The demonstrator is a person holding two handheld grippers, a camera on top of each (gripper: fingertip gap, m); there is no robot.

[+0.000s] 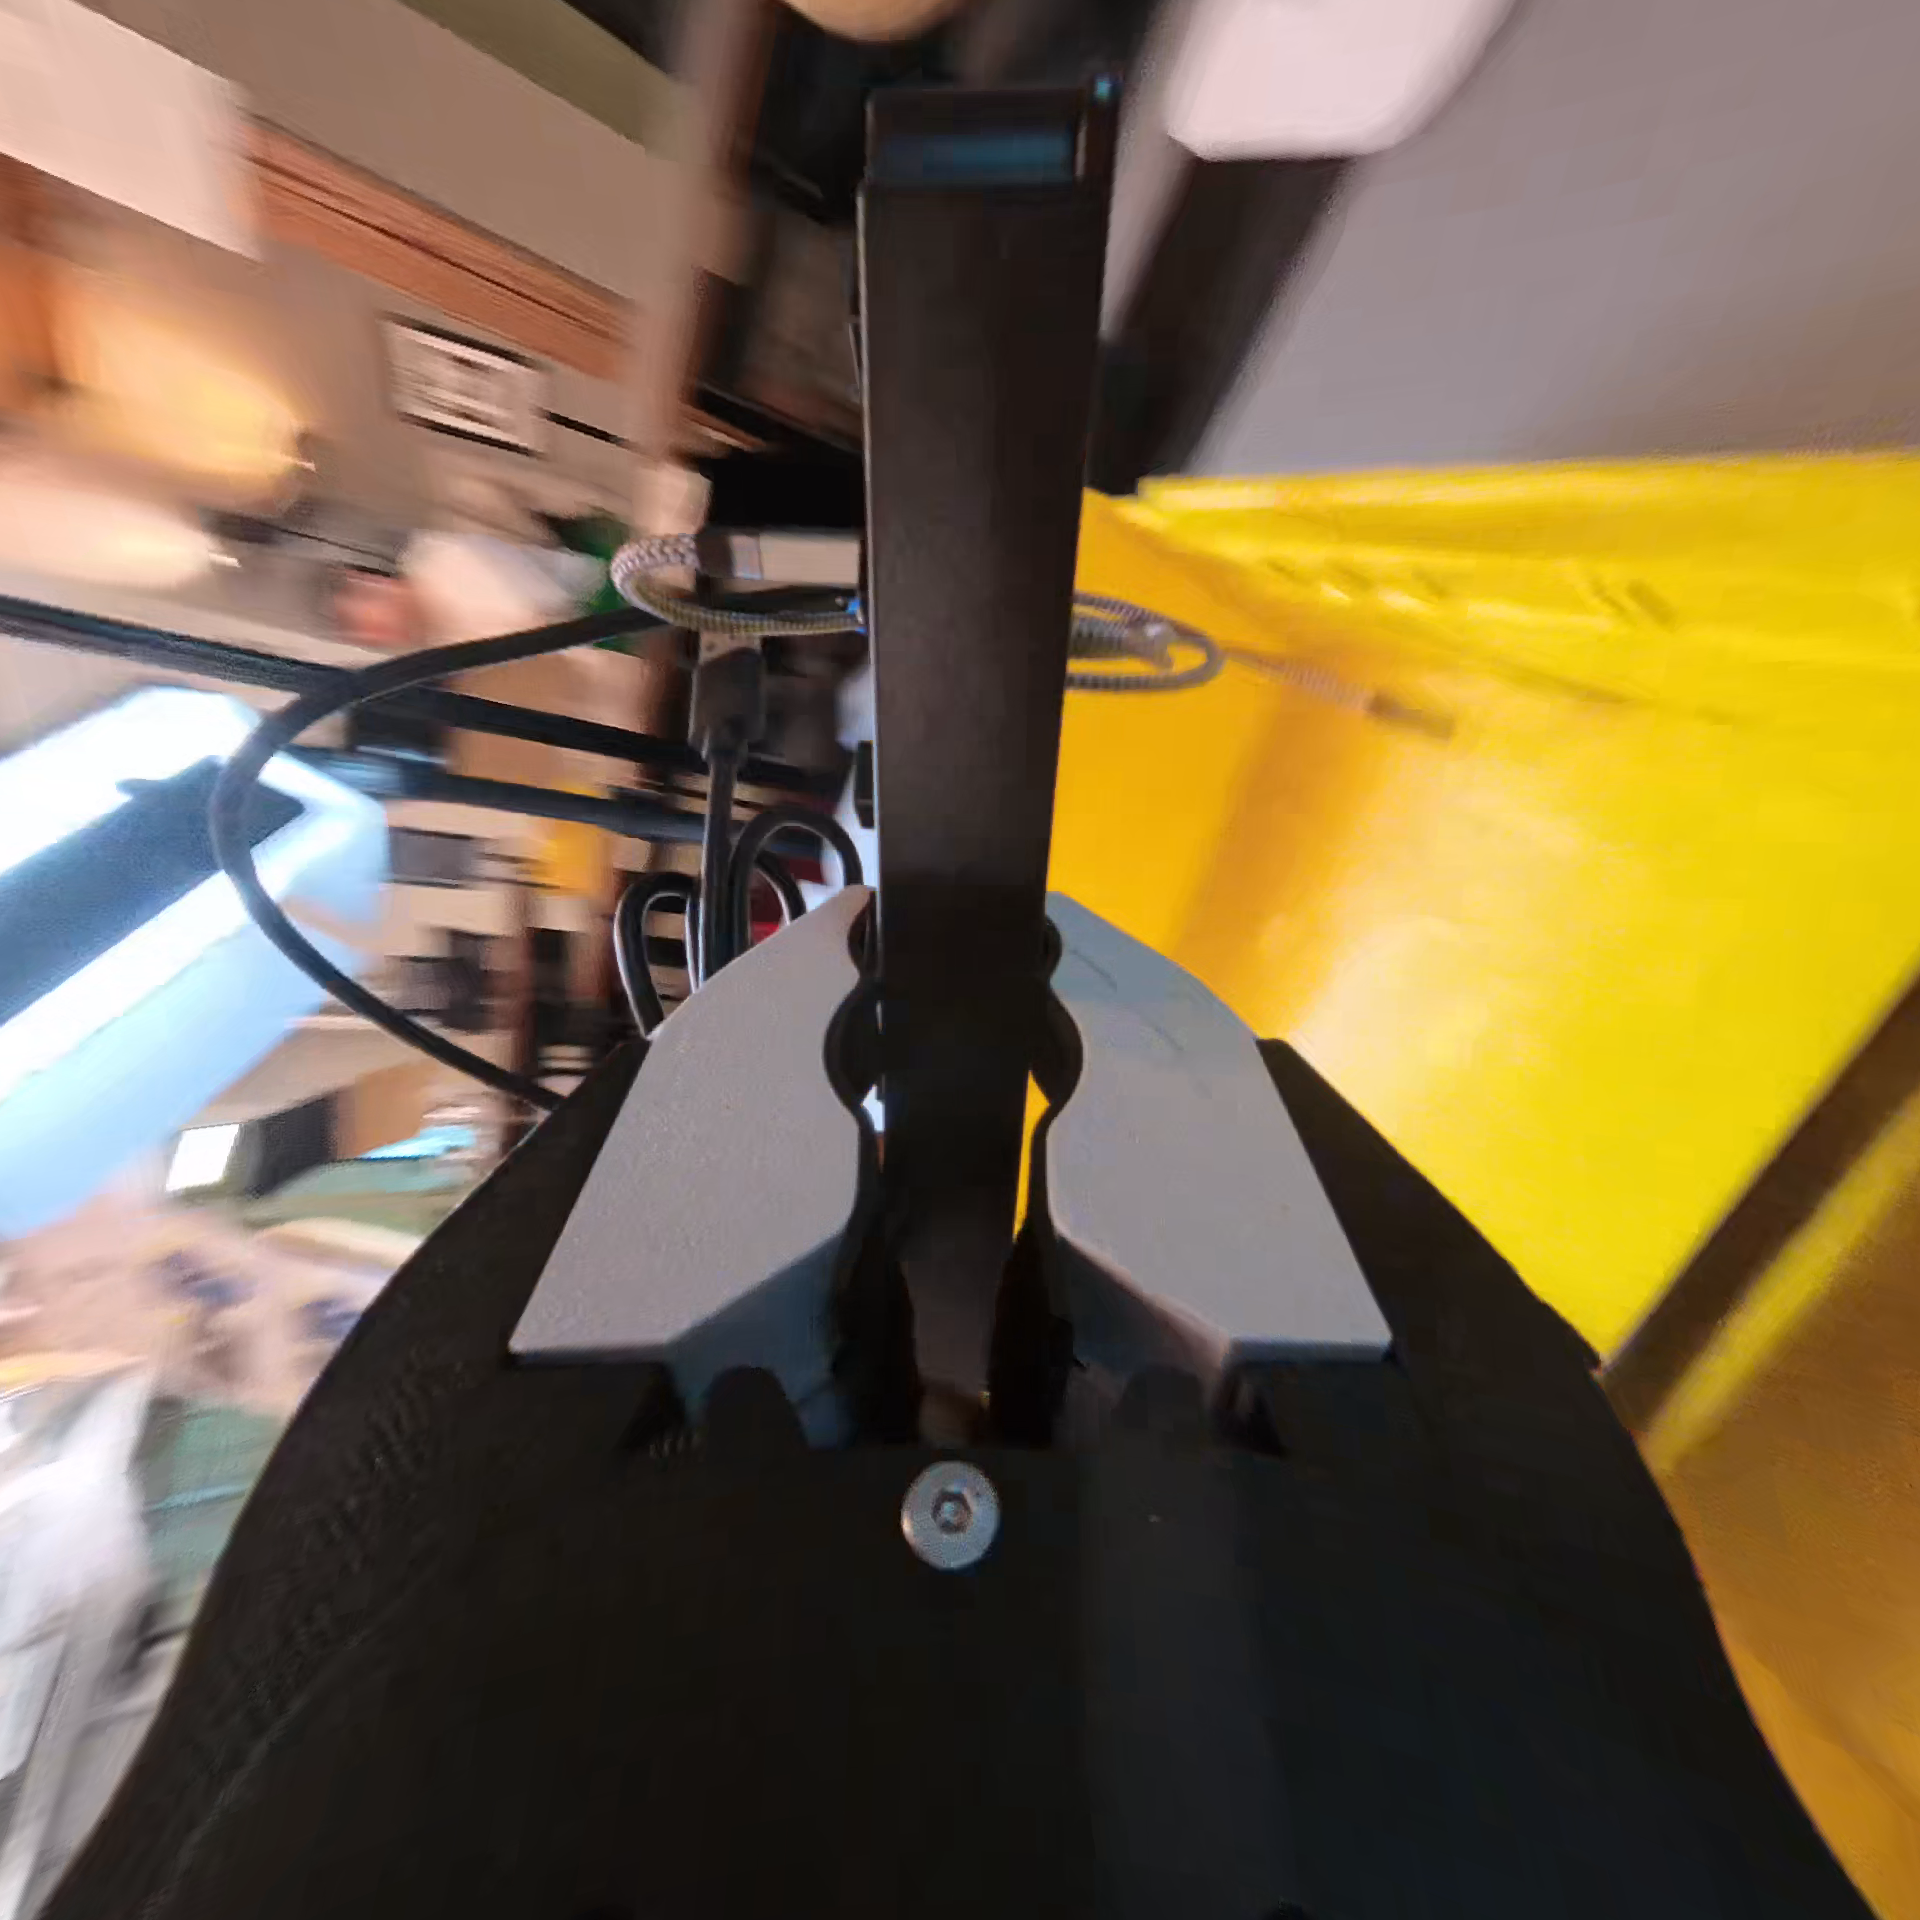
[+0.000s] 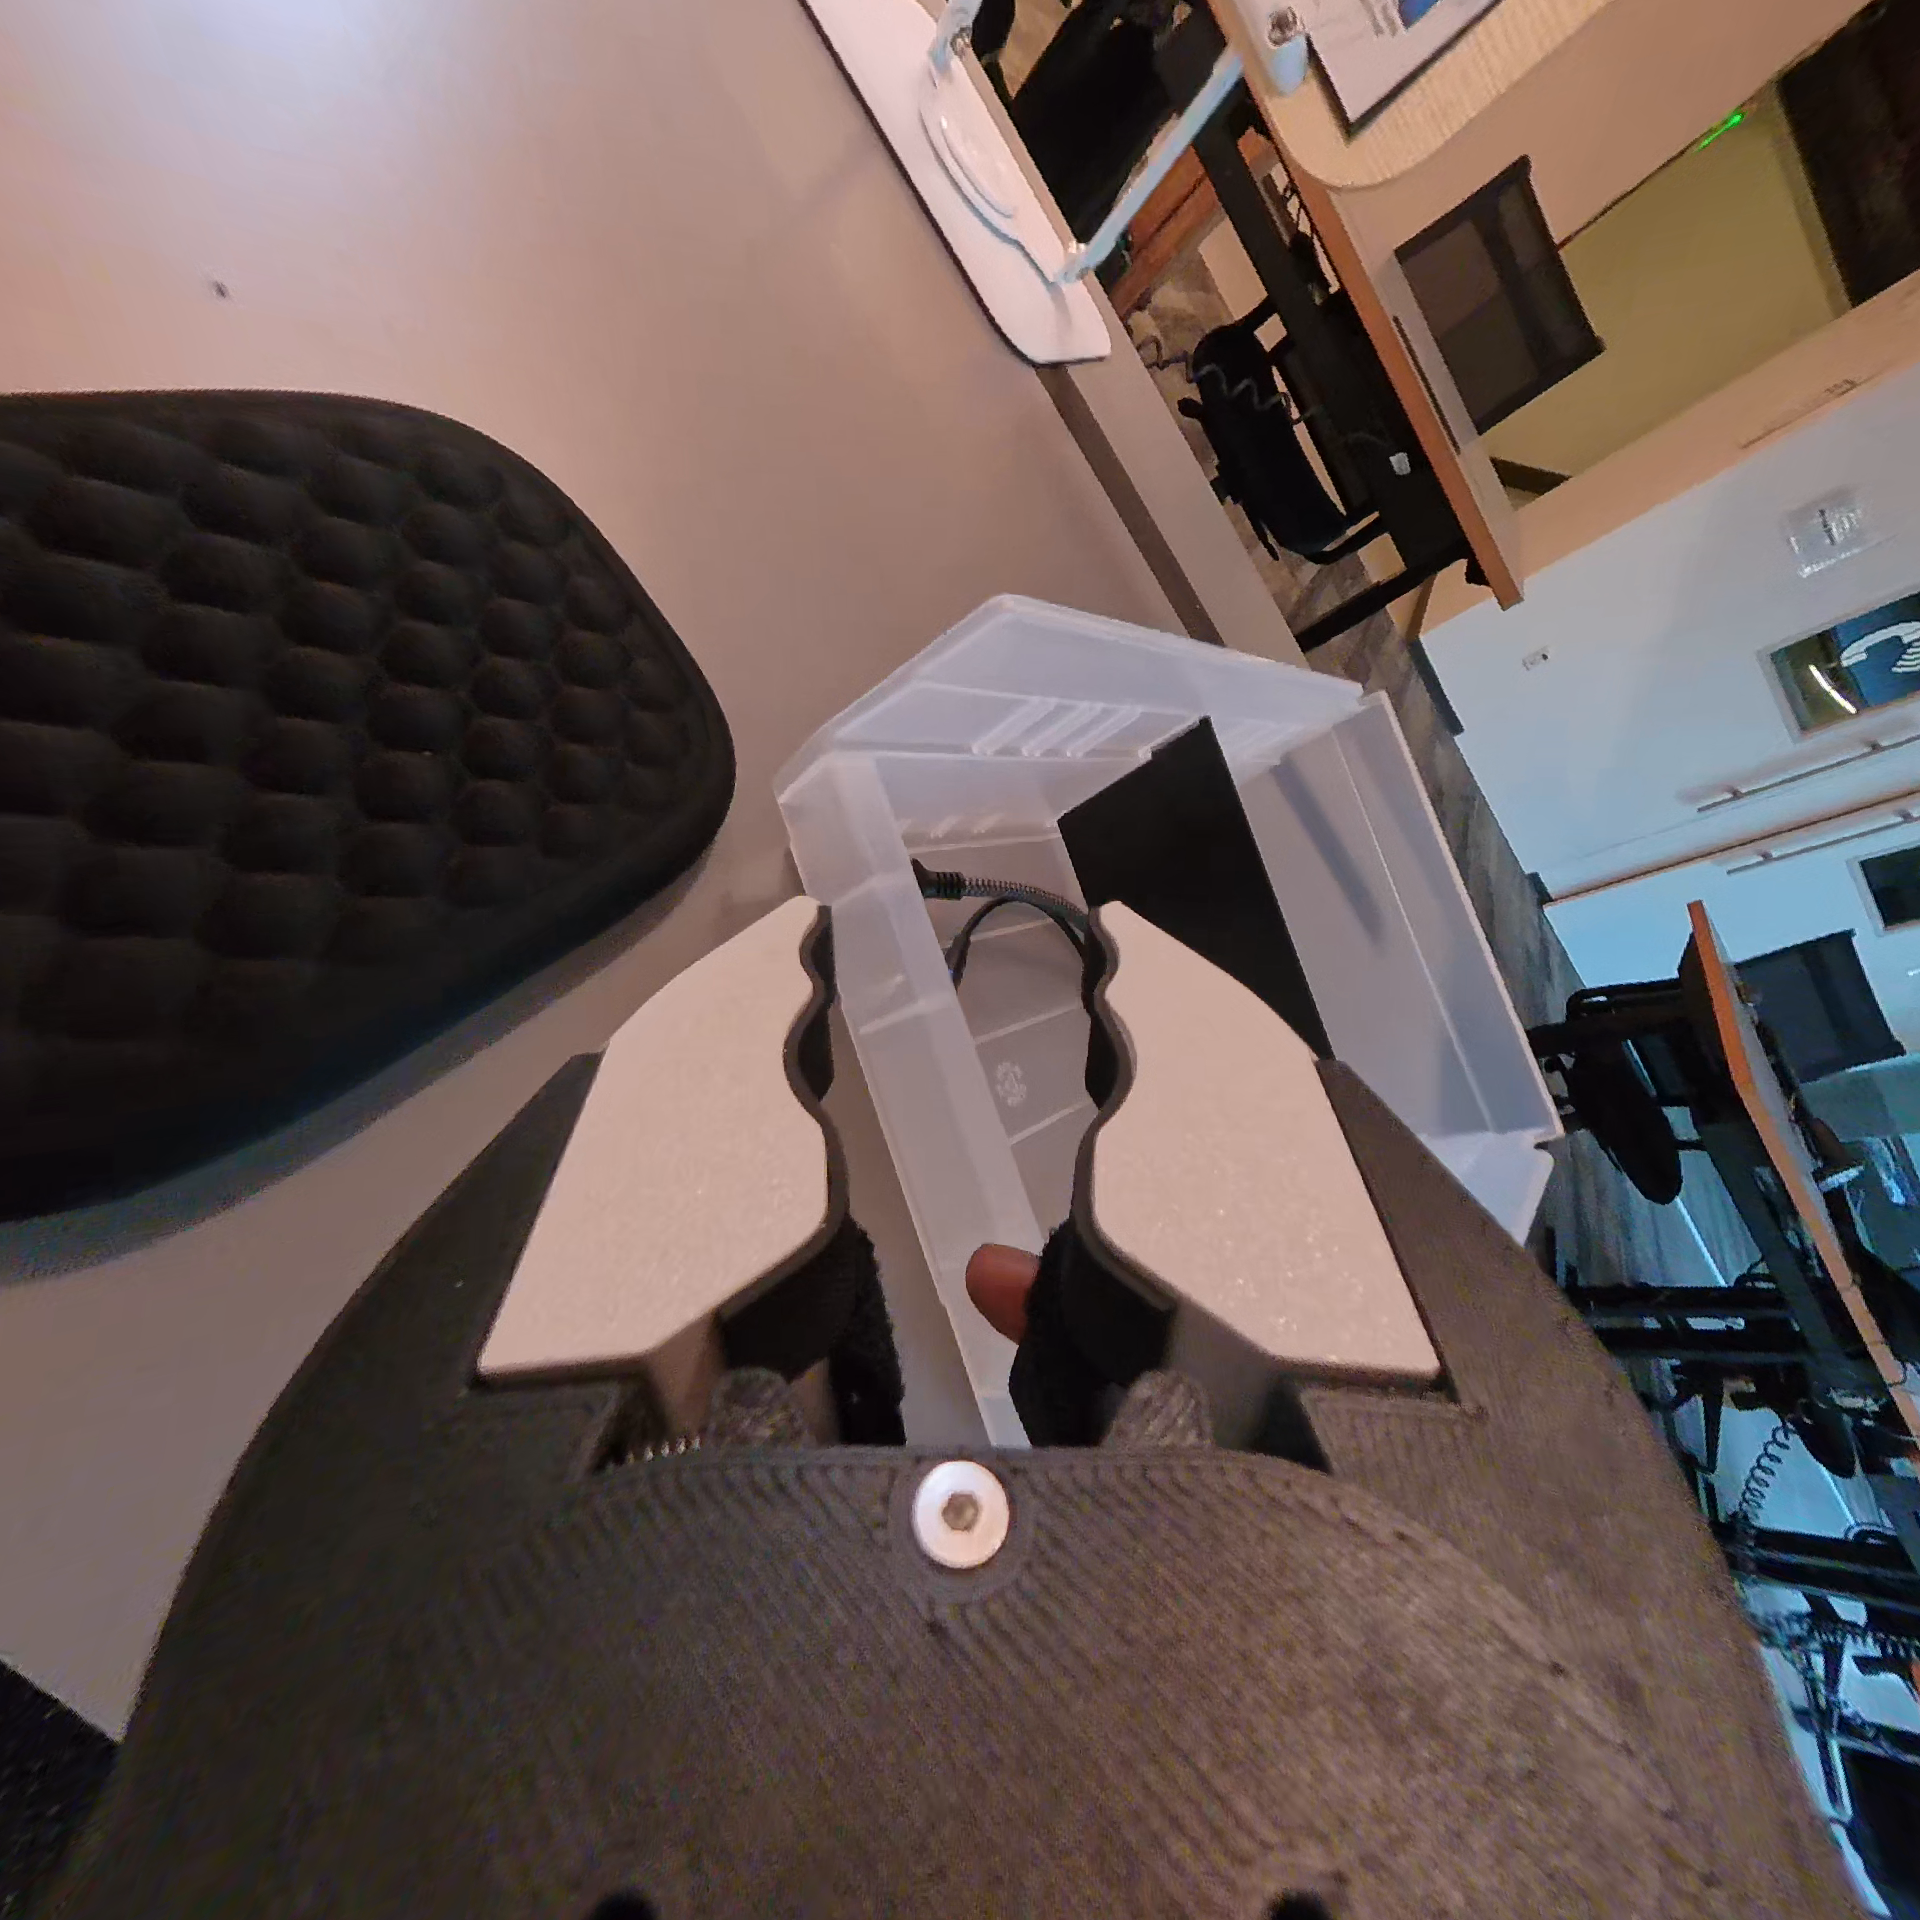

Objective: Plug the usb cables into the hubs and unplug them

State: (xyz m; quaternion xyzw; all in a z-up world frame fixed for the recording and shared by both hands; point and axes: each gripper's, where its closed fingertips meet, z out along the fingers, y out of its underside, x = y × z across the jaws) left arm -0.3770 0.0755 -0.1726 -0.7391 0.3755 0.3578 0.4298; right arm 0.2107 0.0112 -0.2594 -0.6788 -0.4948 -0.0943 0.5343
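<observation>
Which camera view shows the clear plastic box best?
The right wrist view: the clear plastic box lies in sharp focus on the table beyond the open right gripper. The left wrist view does not show it.

The left hand-held gripper (image 1: 958, 935) shows matt grey plastic fingers (image 1: 717, 1153) with a fine grainy finish, set in a black printed body, with a shiny metal screw (image 1: 950, 1514) at its middle. Between them sits a dark, matt, smooth hub (image 1: 977, 520). A braided cable (image 1: 717, 603) looks woven, speckled cloth; a black cable (image 1: 312, 717) beside it is smooth and slightly glossy. The yellow bin (image 1: 1507, 831) is smooth plastic with a soft sheen. The right hand-held gripper (image 2: 956, 1023) has a ridged, layered black shell. The clear box (image 2: 1403, 883) is frosted, translucent plastic. The black pad (image 2: 312, 779) is dimpled, matt cloth. The worktop (image 2: 520, 208) is smooth and matt.
</observation>
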